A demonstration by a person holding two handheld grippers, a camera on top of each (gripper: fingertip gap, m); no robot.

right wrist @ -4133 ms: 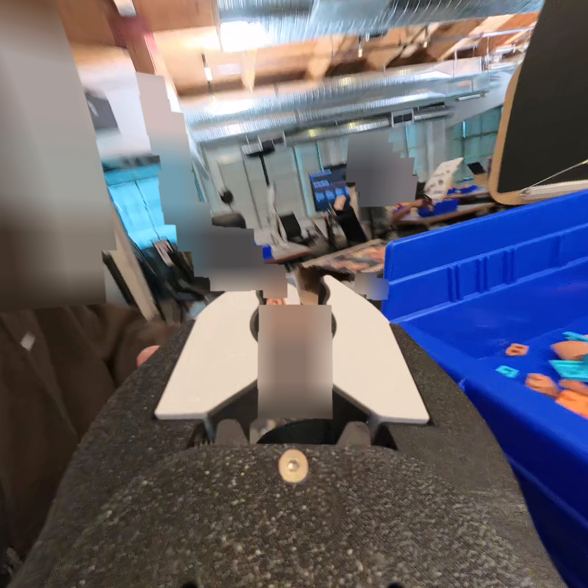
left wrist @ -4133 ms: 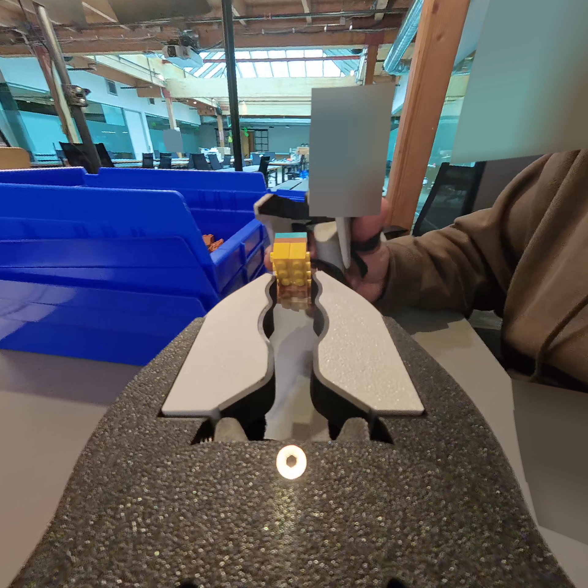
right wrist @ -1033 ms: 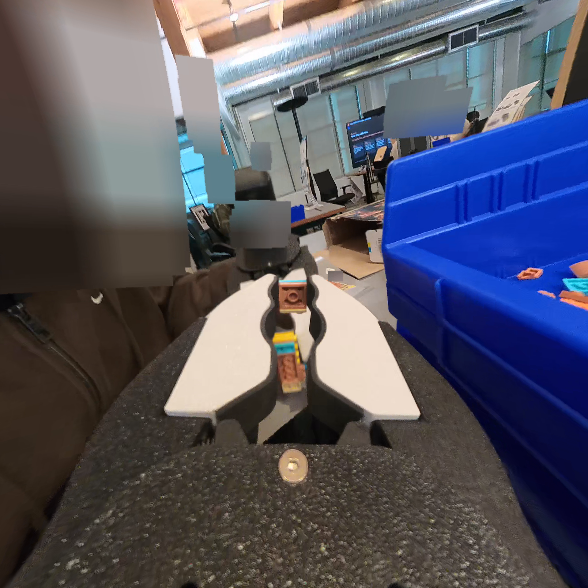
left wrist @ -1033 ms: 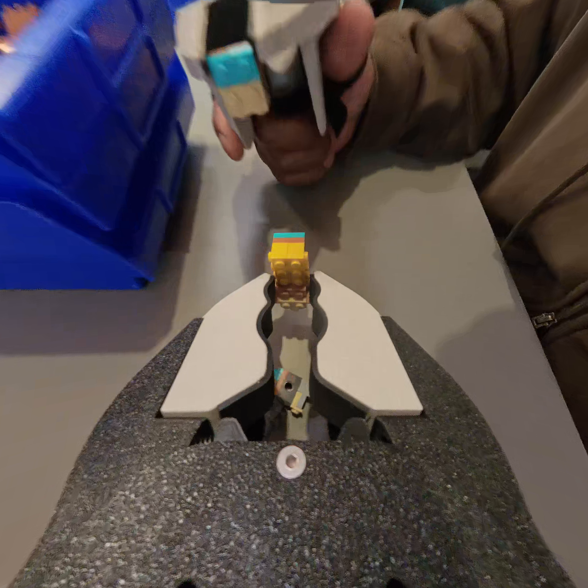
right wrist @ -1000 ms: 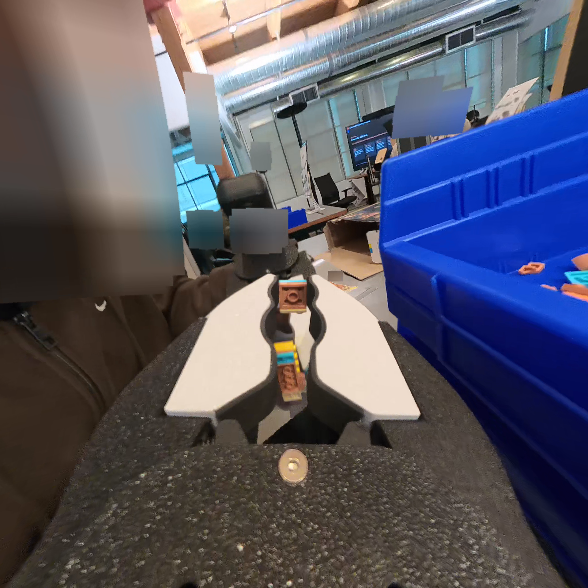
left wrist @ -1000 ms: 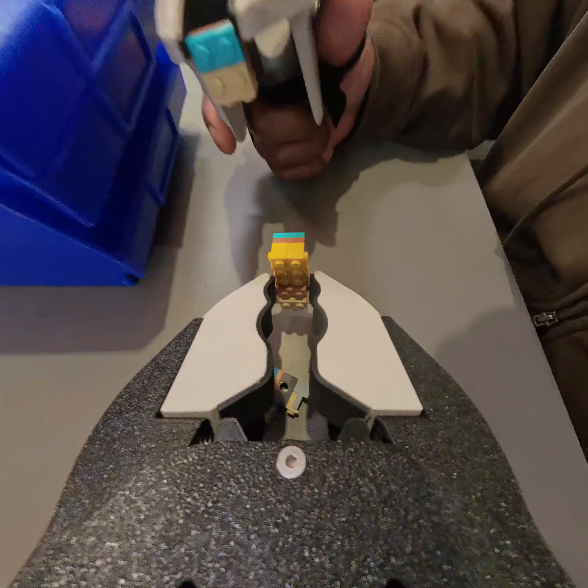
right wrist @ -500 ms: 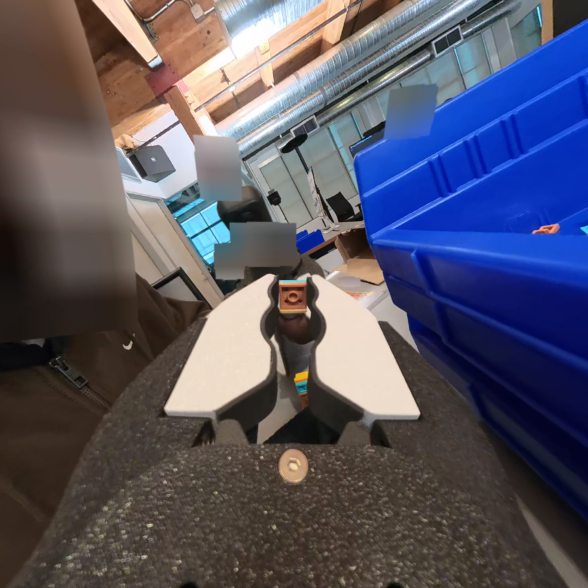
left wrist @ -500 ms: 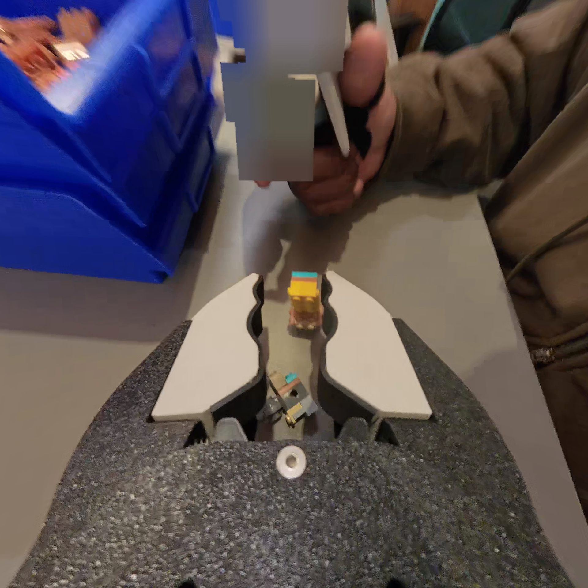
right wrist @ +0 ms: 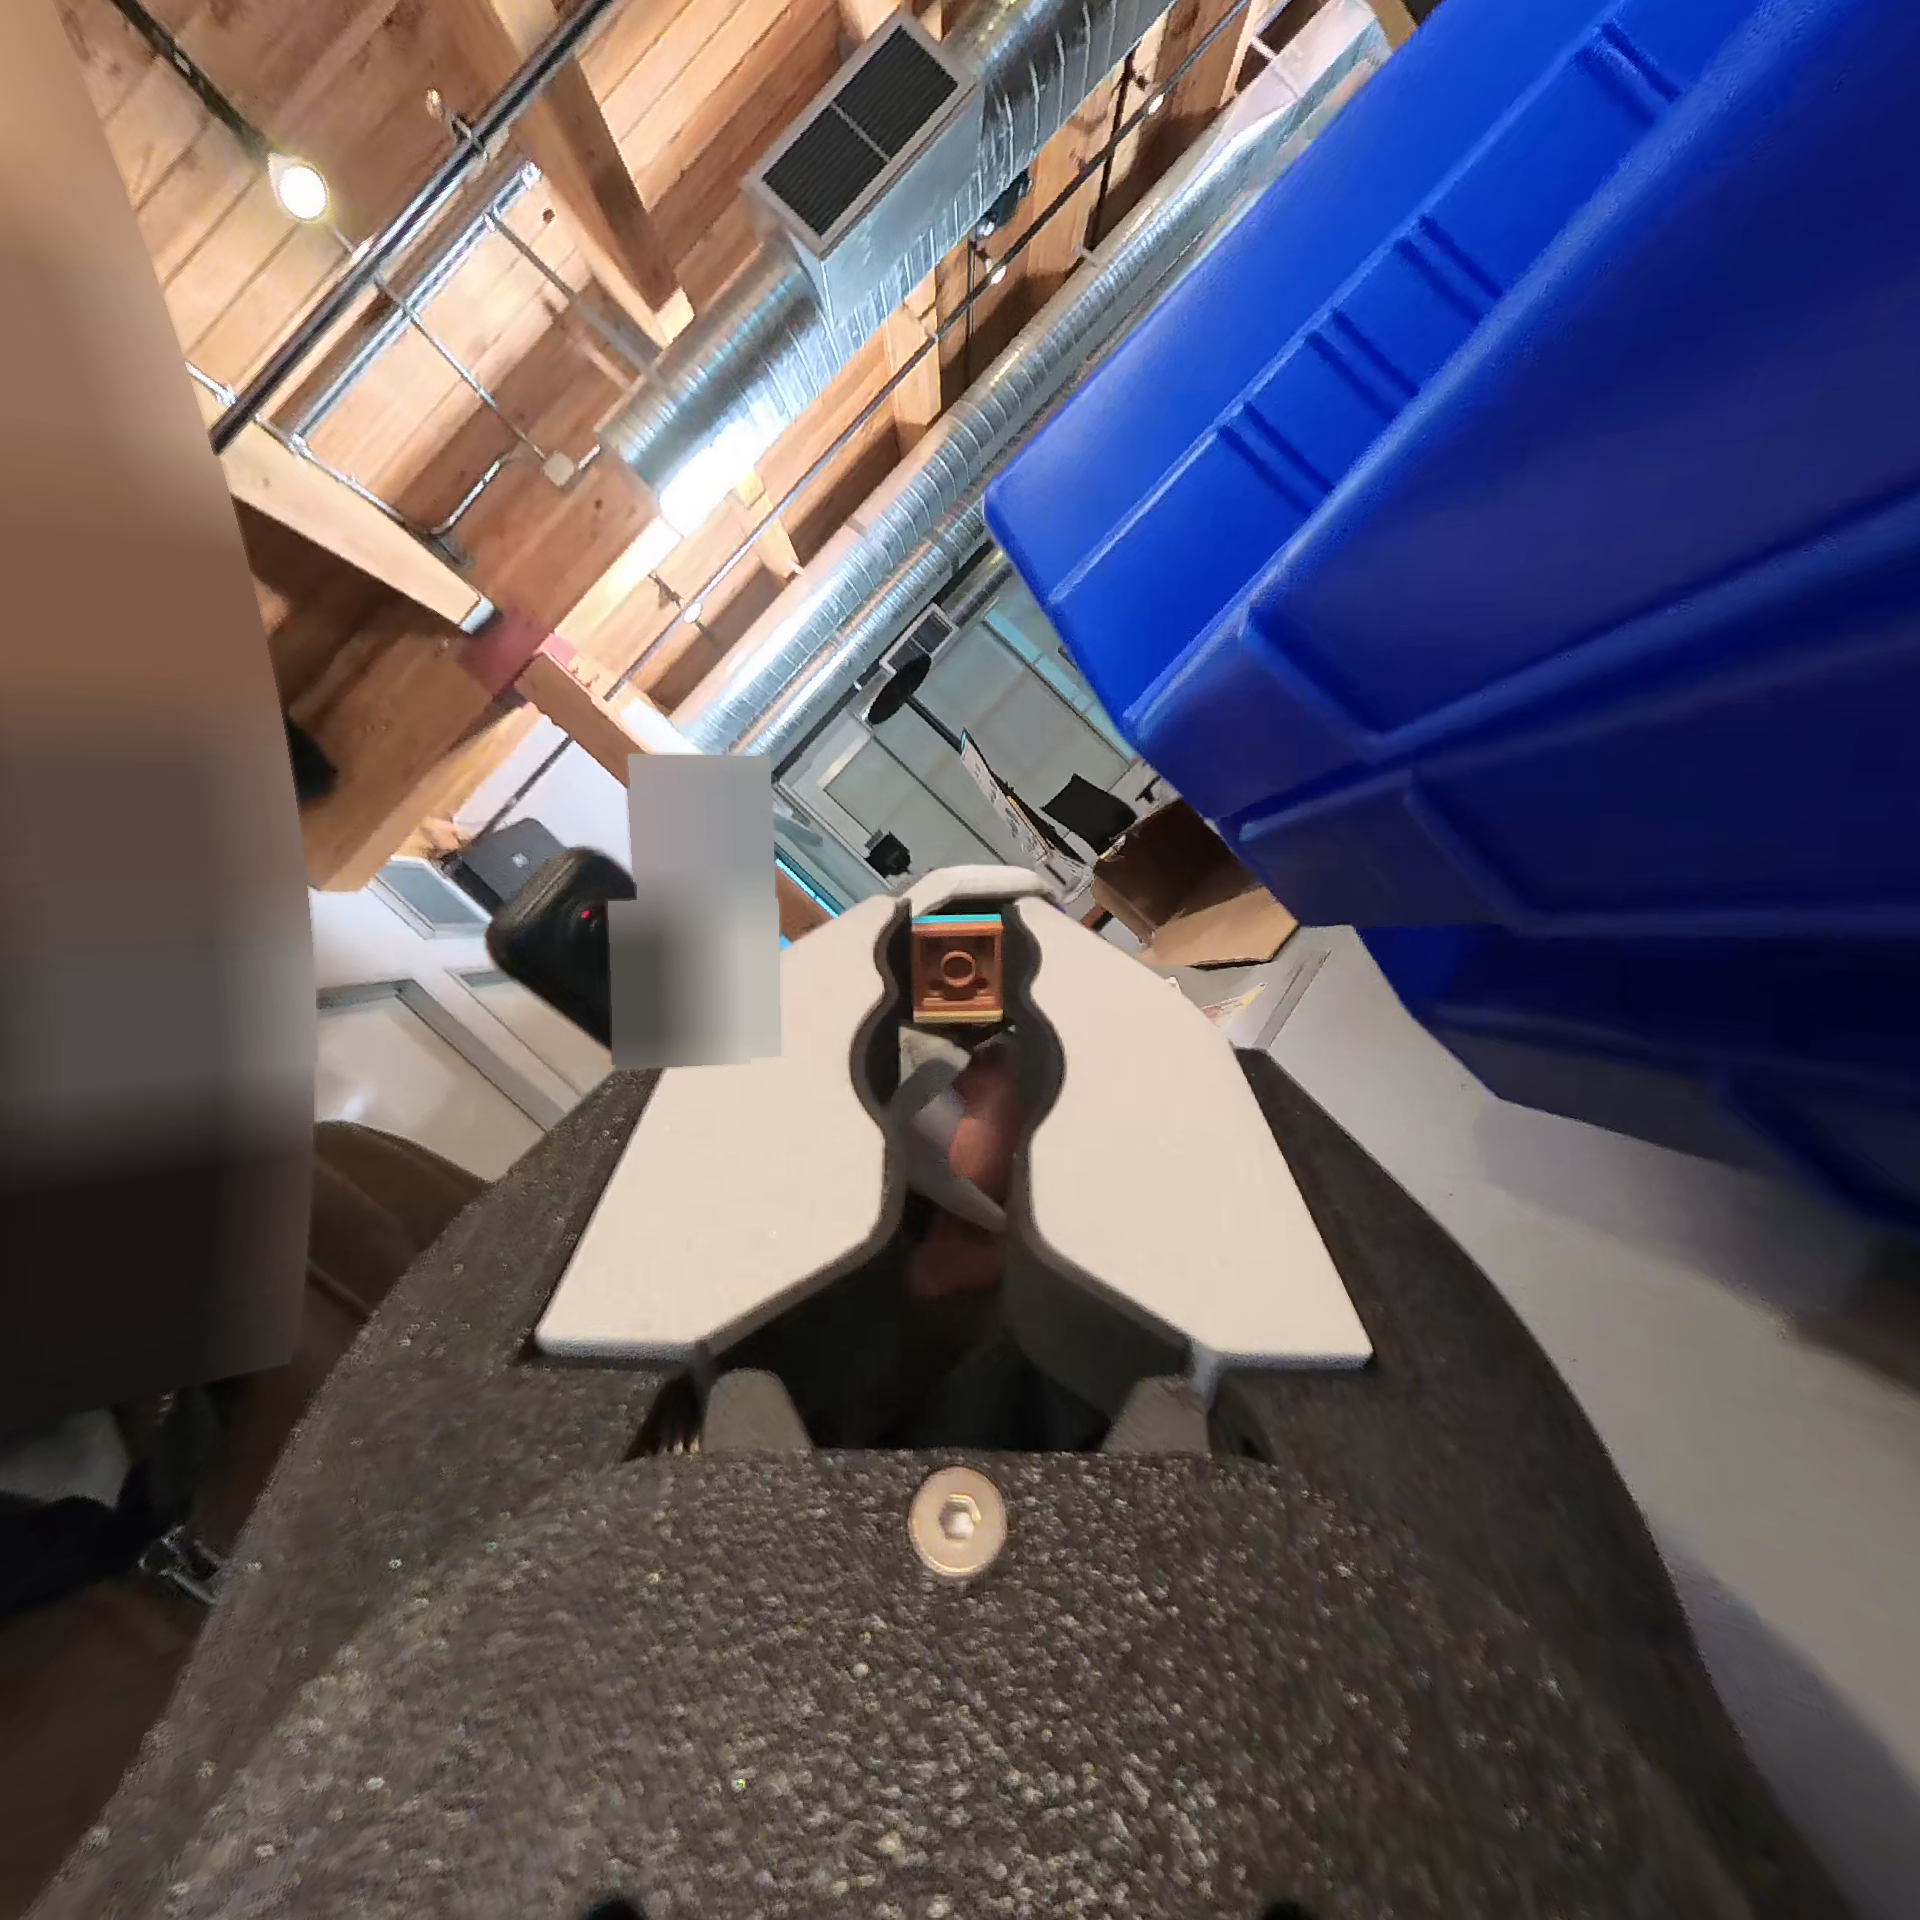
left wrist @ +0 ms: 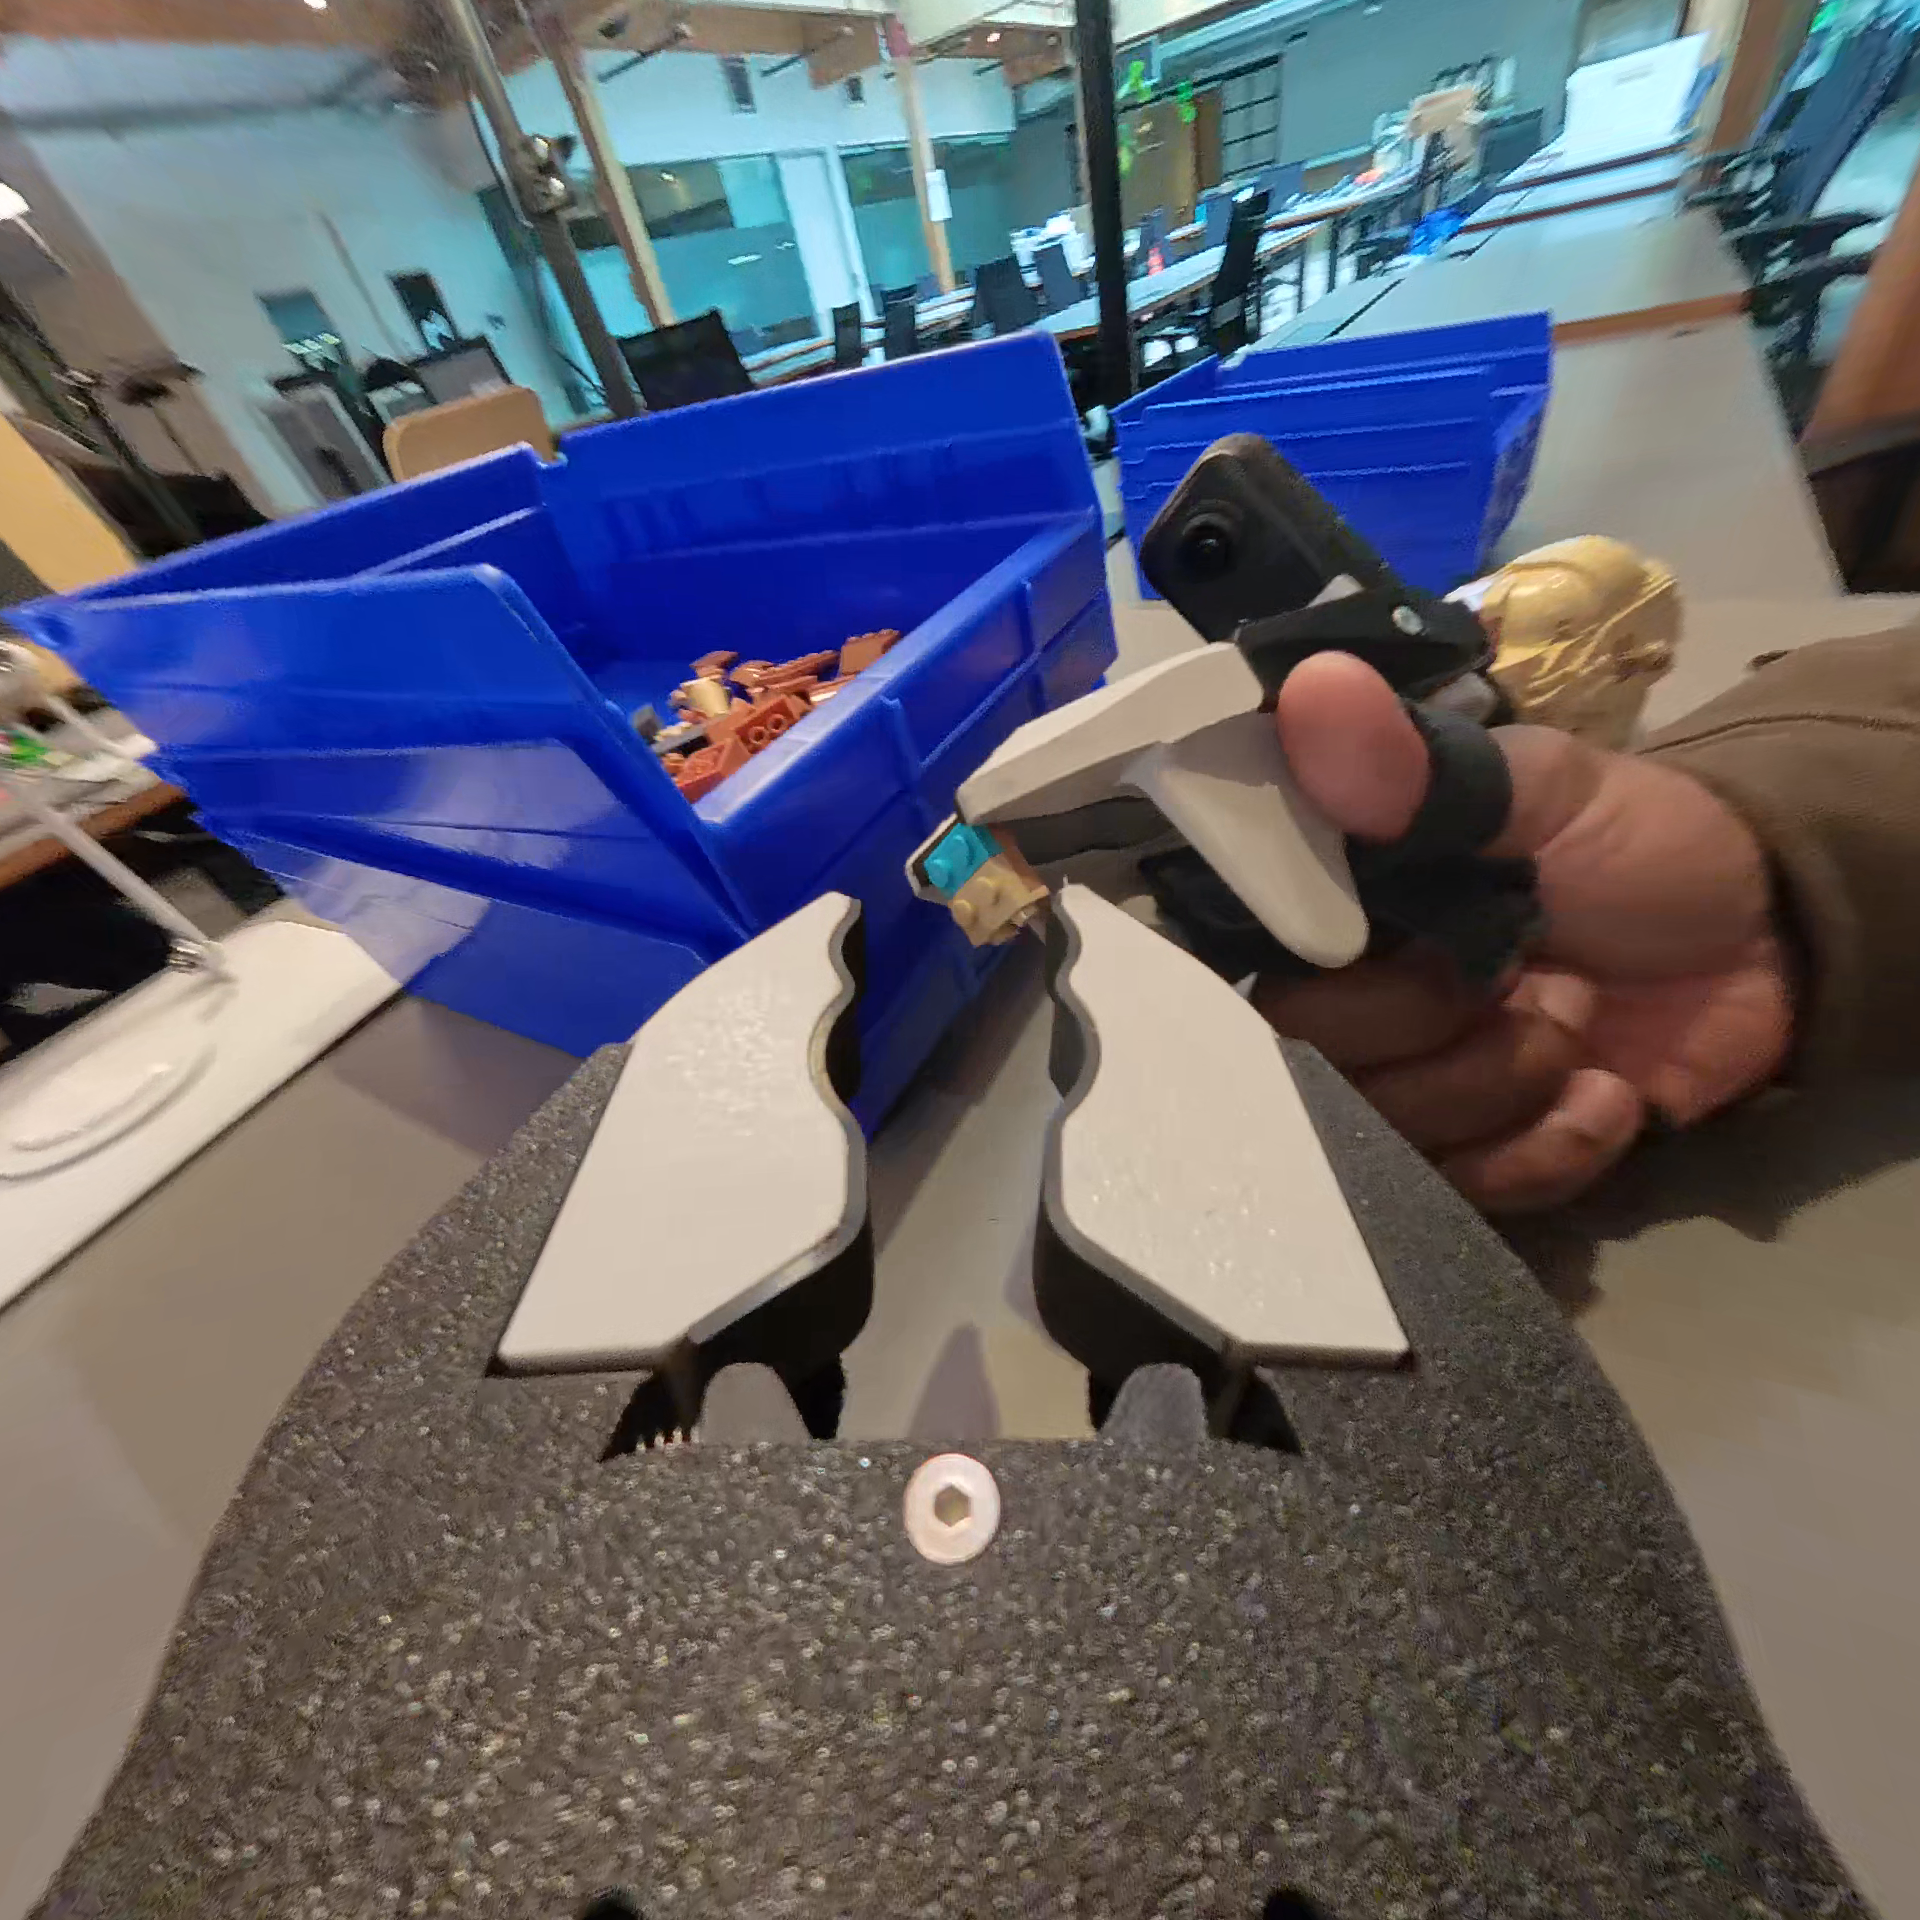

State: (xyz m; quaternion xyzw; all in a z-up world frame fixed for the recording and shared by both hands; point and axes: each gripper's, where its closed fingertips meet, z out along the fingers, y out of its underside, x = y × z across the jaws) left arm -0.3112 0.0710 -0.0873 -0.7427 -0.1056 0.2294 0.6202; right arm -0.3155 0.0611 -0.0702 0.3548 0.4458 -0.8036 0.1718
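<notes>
Each hand-held gripper is built the same: a black, coarse-grained foam-like body, into which two flat light-grey fingers with wavy inner edges are set, with a single hex-socket screw sunk at the centre behind them. This is seen on the left hand-held gripper [left wrist: 951,914] and the right hand-held gripper [right wrist: 958,914]. A black camera module is mounted on the right one. A brown sleeve [left wrist: 1829,727] is worn, and a black strap is looped over the fingers of the hand [left wrist: 1558,935].

glossy blue plastic is seen on the bin [left wrist: 436,727] at ten o'clock. matt, grainy grey jaws are set in rough black foam. the small brick stack [right wrist: 956,971] looks smooth plastic; the desk [left wrist: 260,1247] matt grey.
</notes>
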